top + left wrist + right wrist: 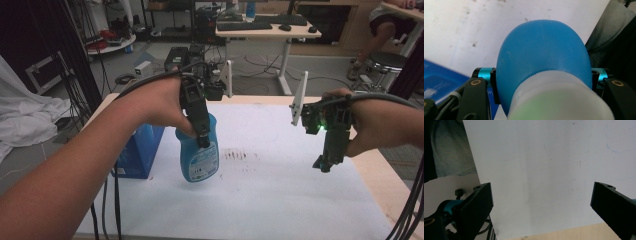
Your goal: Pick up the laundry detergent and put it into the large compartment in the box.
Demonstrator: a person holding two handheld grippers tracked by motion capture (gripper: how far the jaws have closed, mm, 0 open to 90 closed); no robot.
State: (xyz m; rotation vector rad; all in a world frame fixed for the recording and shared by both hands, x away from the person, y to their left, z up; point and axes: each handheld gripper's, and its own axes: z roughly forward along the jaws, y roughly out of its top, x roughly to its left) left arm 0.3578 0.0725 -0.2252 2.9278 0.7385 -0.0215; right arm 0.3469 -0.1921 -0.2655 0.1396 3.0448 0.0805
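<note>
– What sits closest?

– The person's left forearm (75, 170), coming in from the near left. Its hand carries the left gripper (202, 140), whose jaws are clamped on the blue bottle (199, 155) near its top.

– Where is the bottle?

– Held clear above the white sheet (280, 200), left of centre, just right of a blue box (140, 150).

– The other hand?

– The right gripper (325, 164) hangs over the sheet's right side, jaws spread wide, nothing between them.

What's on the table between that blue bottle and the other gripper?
In the high view, only bare white sheet with a dark smudge lies between the blue bottle and the right gripper.
</note>
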